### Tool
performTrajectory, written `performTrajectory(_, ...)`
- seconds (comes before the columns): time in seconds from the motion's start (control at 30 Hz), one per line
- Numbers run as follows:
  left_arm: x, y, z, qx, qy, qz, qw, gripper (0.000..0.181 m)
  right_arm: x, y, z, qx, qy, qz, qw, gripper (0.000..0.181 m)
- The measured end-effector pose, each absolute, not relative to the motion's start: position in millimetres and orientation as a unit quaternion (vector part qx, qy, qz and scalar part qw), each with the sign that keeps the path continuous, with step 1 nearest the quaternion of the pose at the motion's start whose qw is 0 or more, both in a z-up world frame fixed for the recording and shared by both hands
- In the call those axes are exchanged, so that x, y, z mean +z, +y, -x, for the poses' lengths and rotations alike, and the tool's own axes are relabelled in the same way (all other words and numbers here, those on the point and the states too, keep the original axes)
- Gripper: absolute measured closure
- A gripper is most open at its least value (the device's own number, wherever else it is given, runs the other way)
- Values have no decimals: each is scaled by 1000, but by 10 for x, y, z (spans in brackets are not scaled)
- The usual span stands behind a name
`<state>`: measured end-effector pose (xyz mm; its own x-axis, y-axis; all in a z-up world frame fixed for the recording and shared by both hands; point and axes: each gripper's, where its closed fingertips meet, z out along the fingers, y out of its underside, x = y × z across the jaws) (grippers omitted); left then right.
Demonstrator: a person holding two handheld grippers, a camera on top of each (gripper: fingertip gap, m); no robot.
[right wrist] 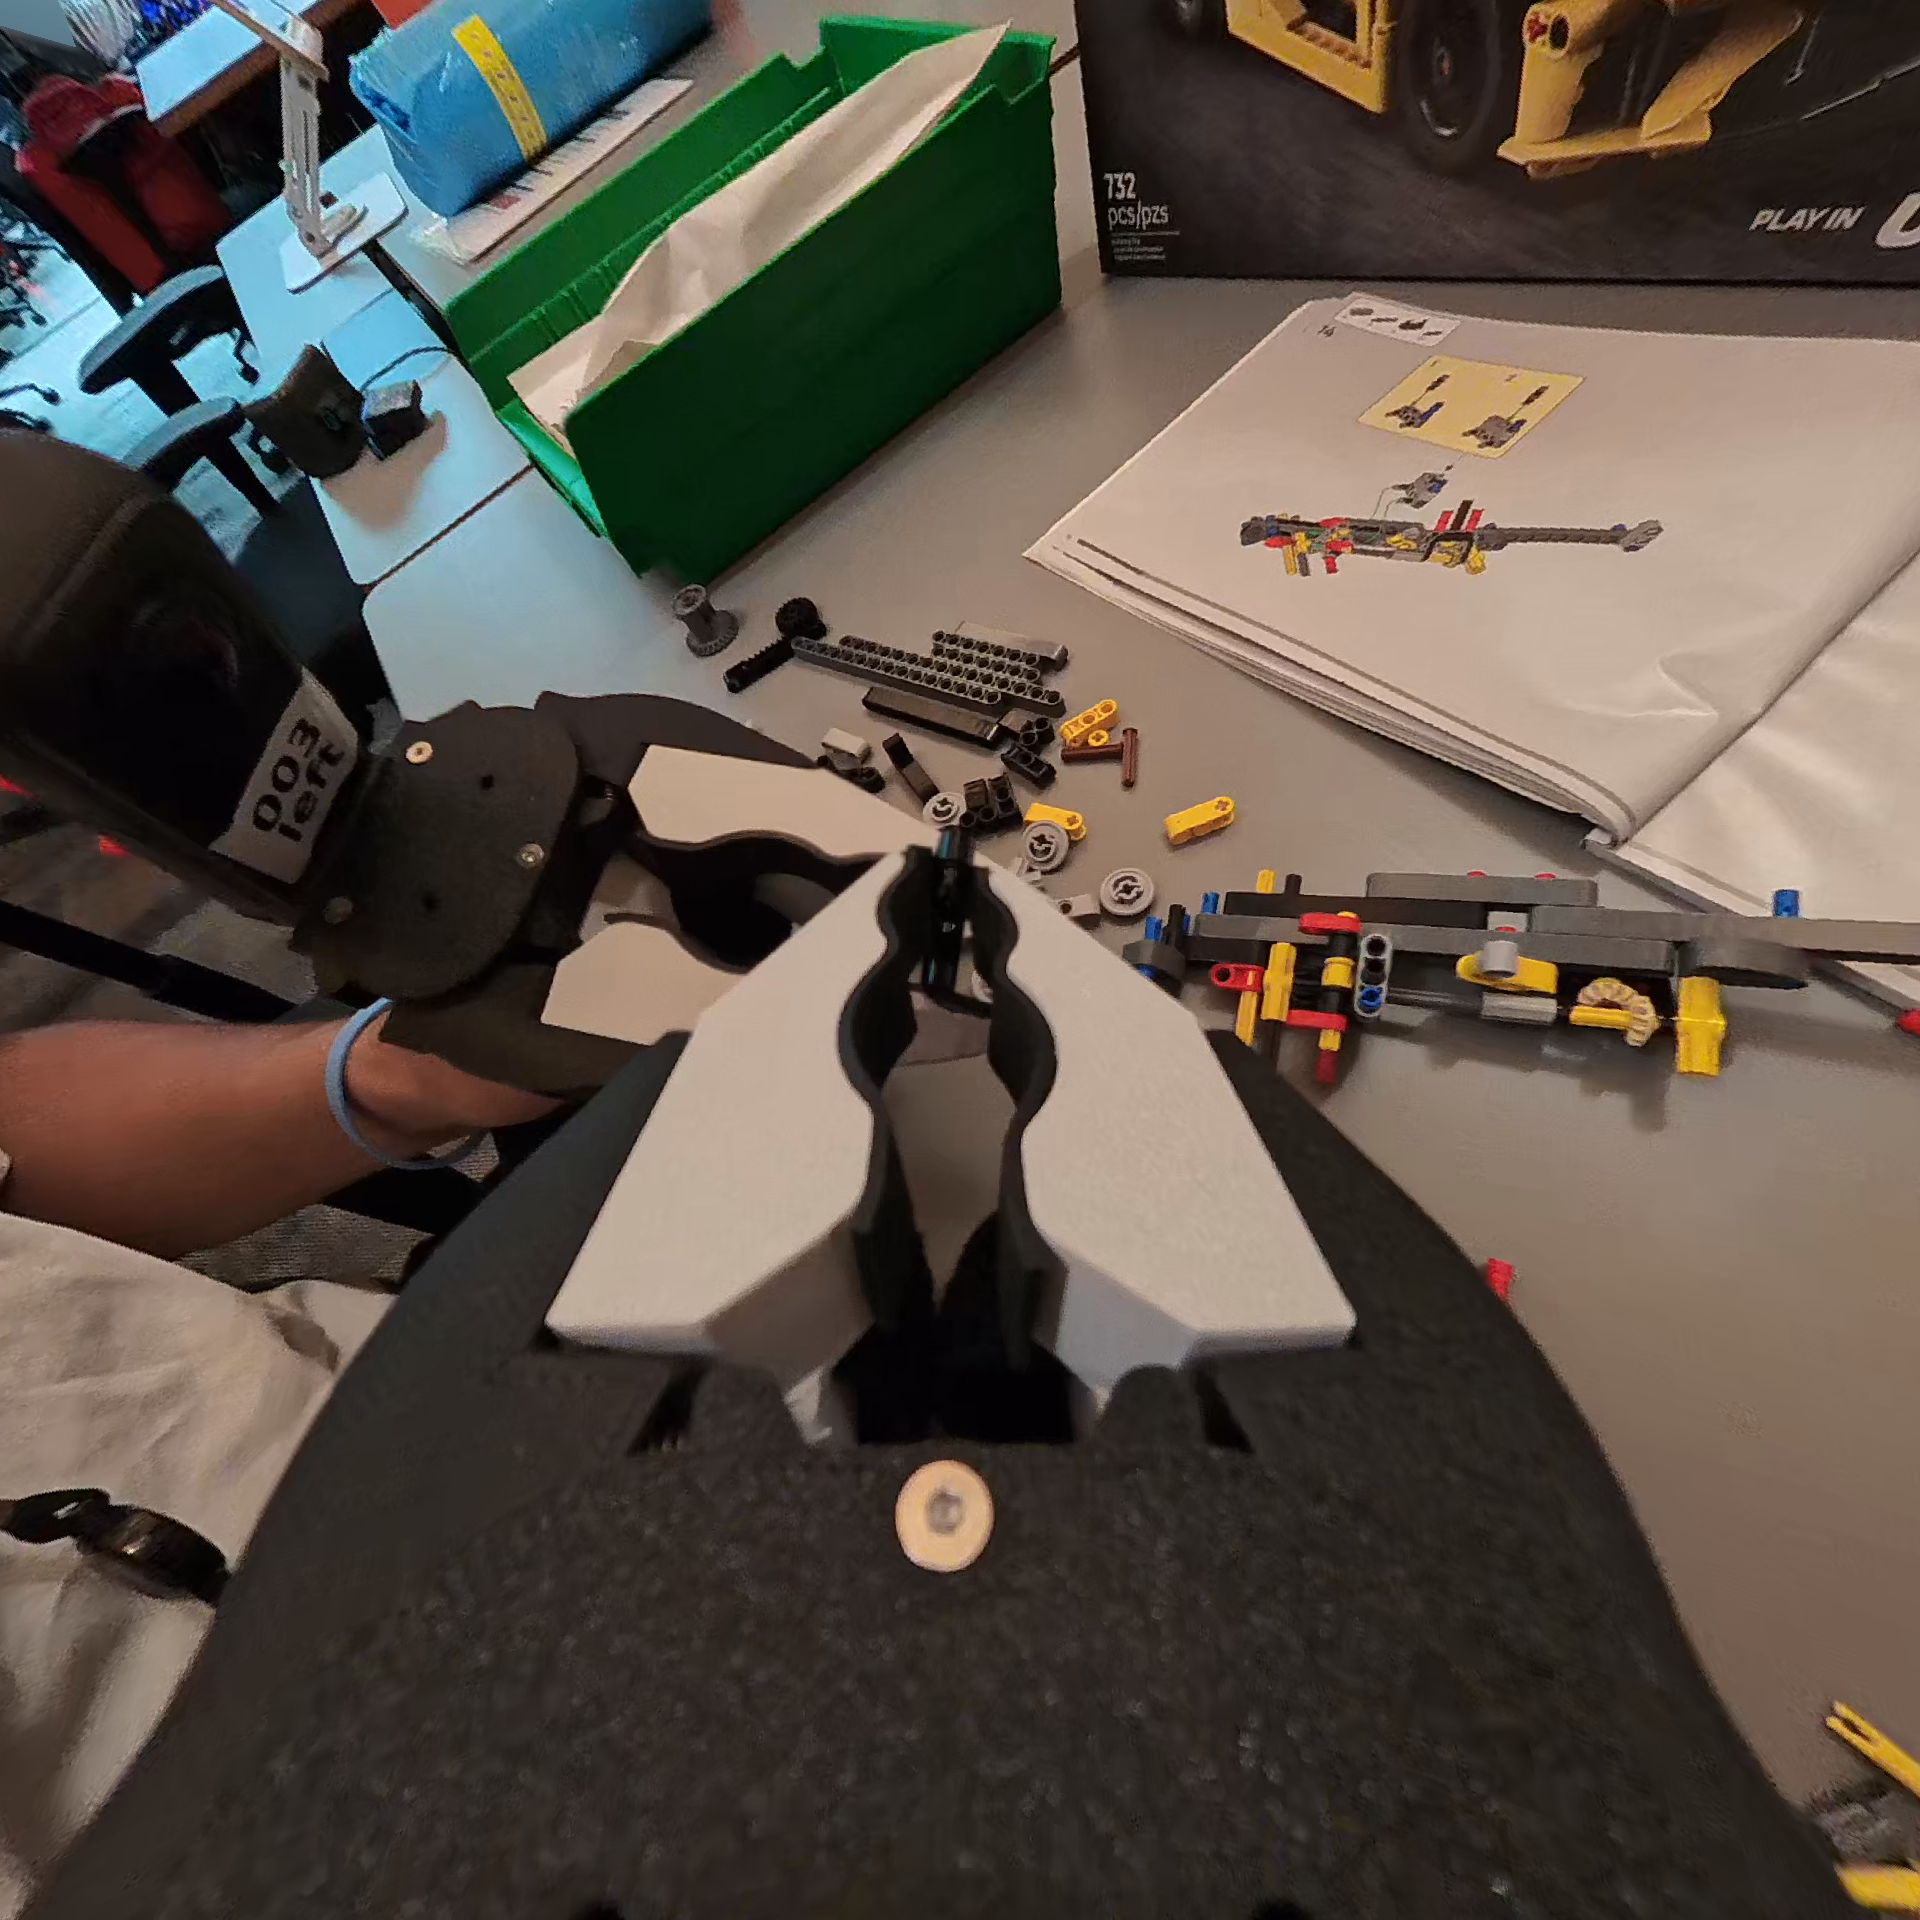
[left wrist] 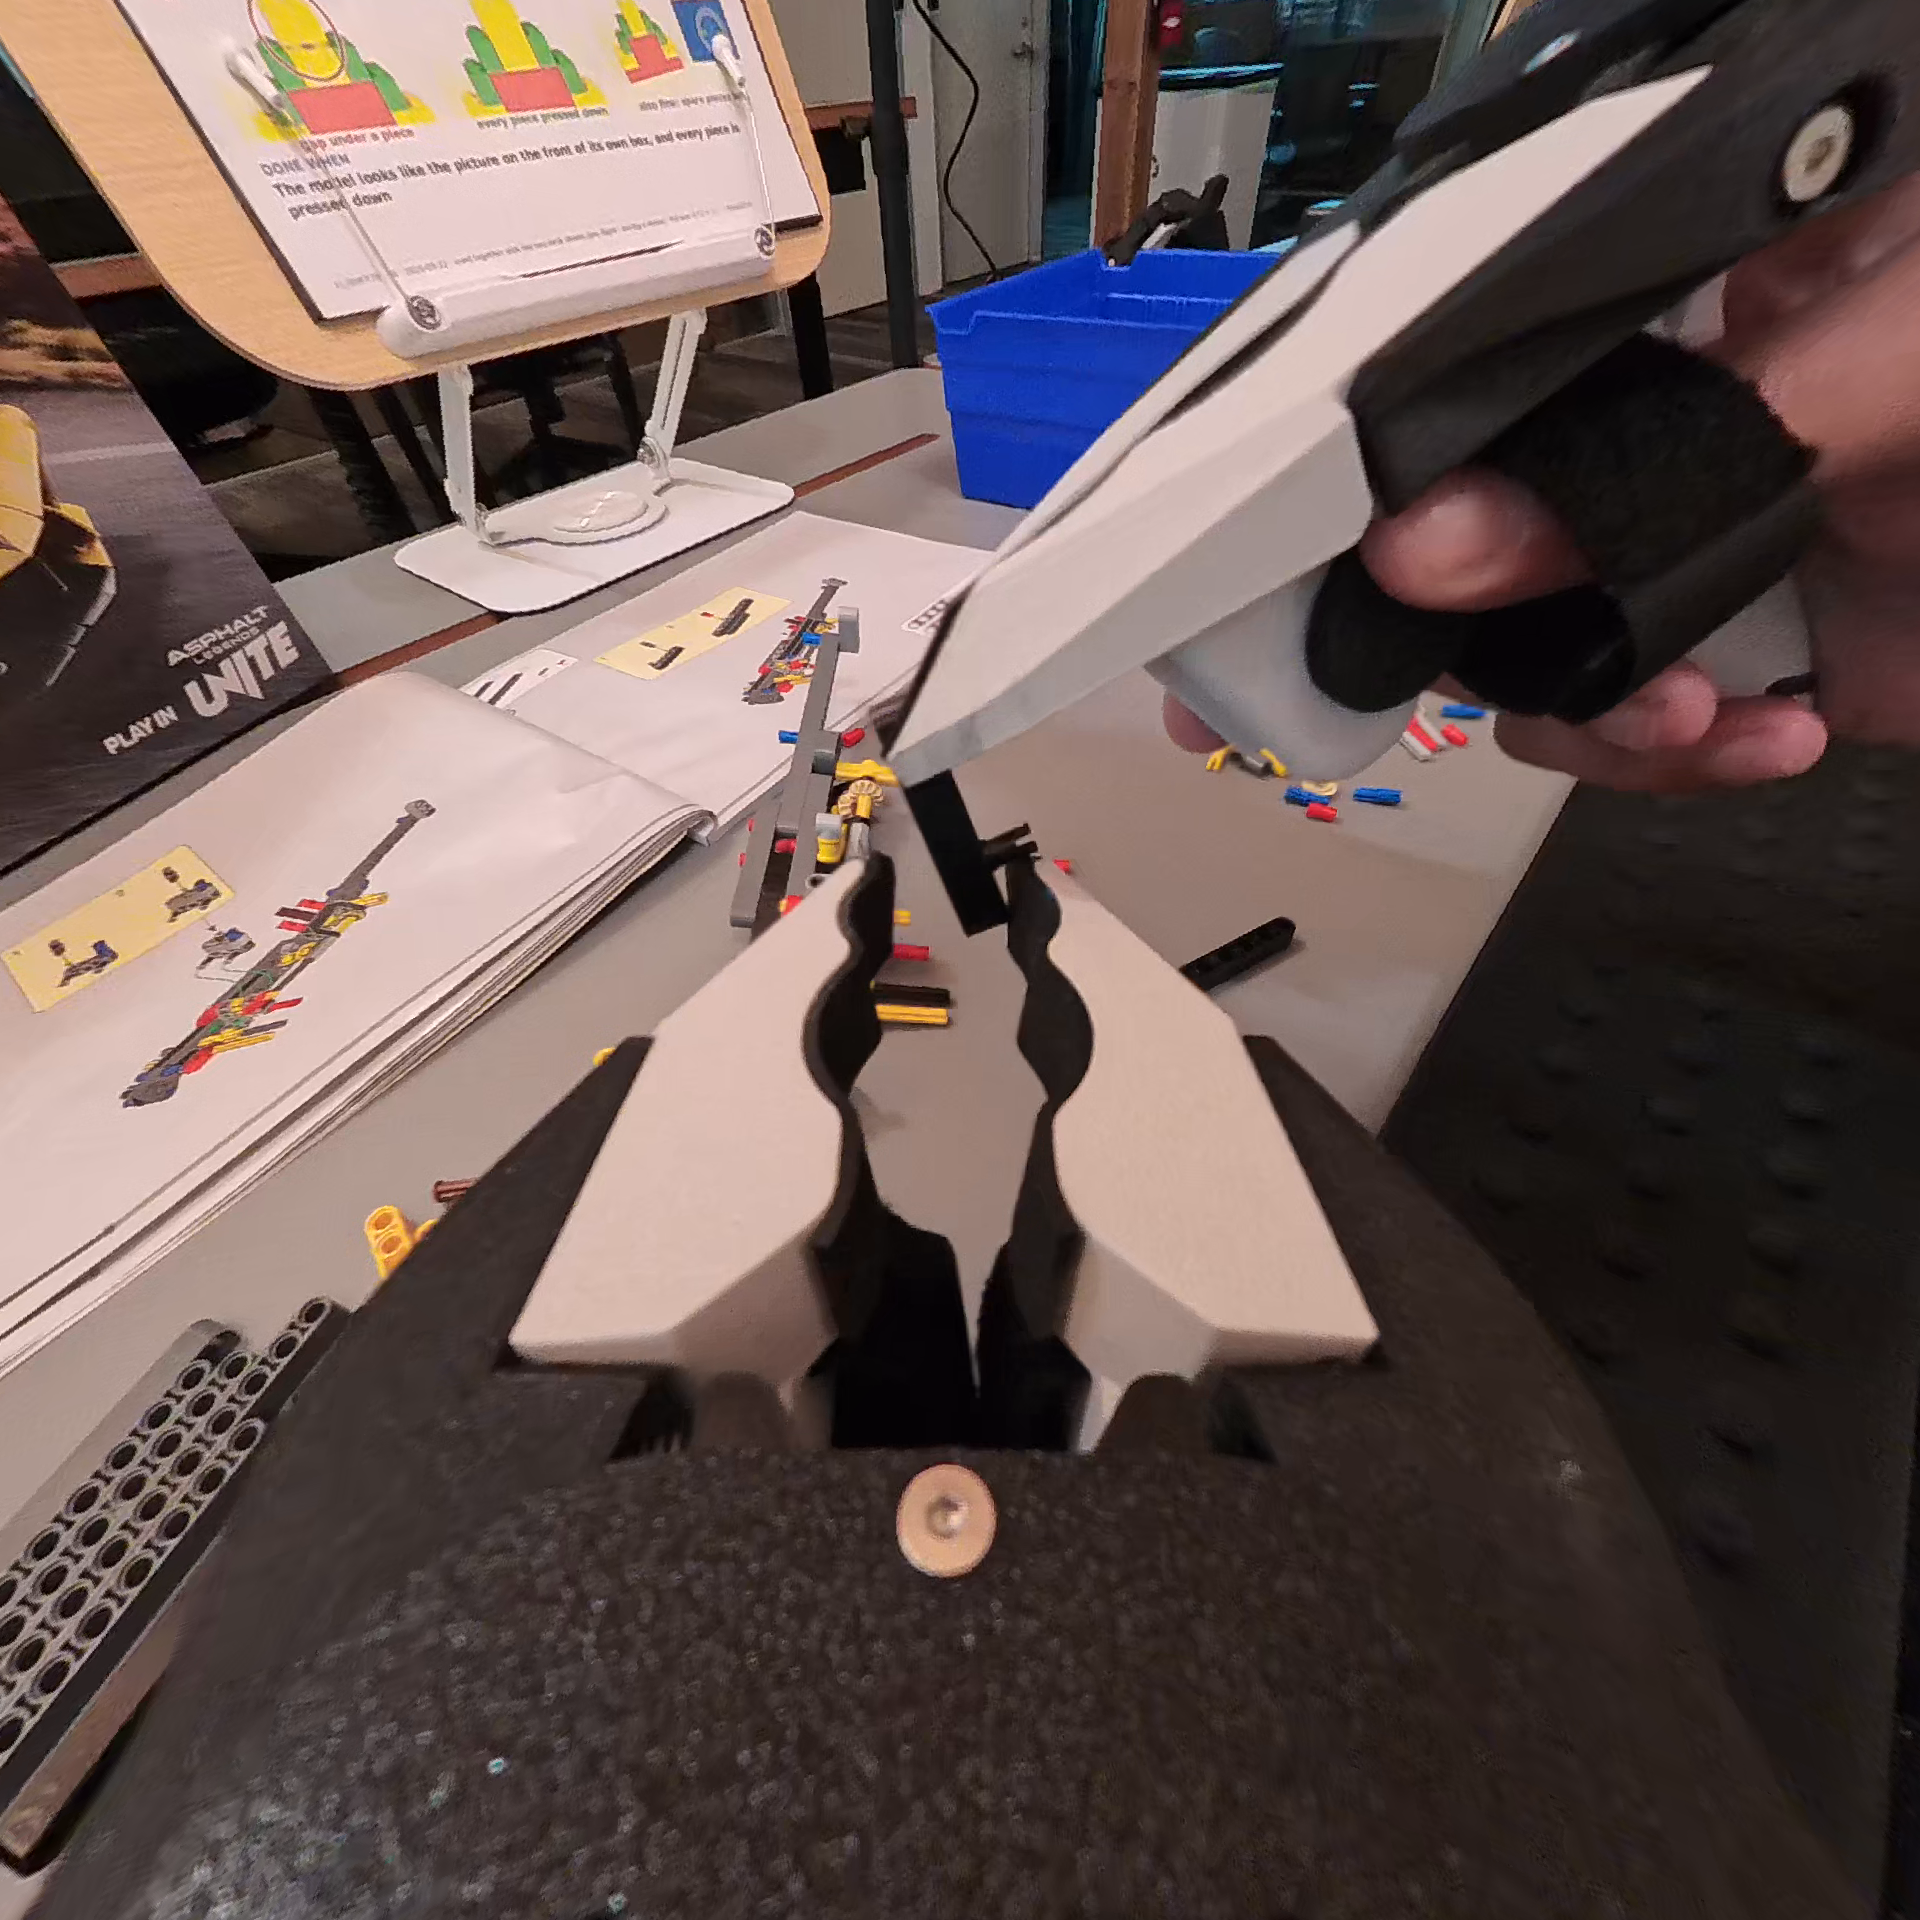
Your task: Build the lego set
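My right gripper (right wrist: 948,868) is shut on a small black beam (right wrist: 943,914). In the left wrist view it comes in from the upper right (left wrist: 902,753), with the black beam (left wrist: 954,868) hanging down from its tips. My left gripper (left wrist: 951,883) is open, and the beam's lower end sits between its fingertips. A short black pin (left wrist: 1006,842) shows by its right tip; I cannot tell if the two touch. One of the left gripper's fingers (right wrist: 748,790) shows from the side. The part-built grey chassis (right wrist: 1455,935) lies on the table, just beyond both grippers (left wrist: 800,790).
An open instruction booklet (left wrist: 364,935) (right wrist: 1455,582) lies by the chassis. Loose beams and pins (right wrist: 956,675) are scattered near a green bin (right wrist: 810,395). There are also a blue bin (left wrist: 1060,384), the set's box (right wrist: 1455,125), a document stand (left wrist: 468,208) and a loose black beam (left wrist: 1236,951). Only a small space, under 4 cm, lies between the two pairs of fingers.
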<state>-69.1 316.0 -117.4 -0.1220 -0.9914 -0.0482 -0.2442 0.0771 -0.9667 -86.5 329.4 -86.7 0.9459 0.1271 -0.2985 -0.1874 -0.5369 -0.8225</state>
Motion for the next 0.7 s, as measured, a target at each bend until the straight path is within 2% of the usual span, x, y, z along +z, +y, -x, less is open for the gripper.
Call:
performTrajectory(0.13, -1132, 3188, 710, -479, 585, 519, 400, 161, -850, 3294, 748, 113, 16, 867, 485, 175)
performTrajectory(0.3, -1079, 3231, 736, -523, 558, 528, 369, 159, -857, 3299, 747, 136, 26, 862, 487, 175)
performTrajectory(0.47, -1026, 3235, 759, -523, 554, 519, 387, 164, -947, 3311, 665, 104, 29, 874, 473, 175)
performTrajectory(0.7, -1039, 3262, 755, -529, 547, 527, 378, 166, -1001, 3334, 772, 152, 43, 866, 474, 175)
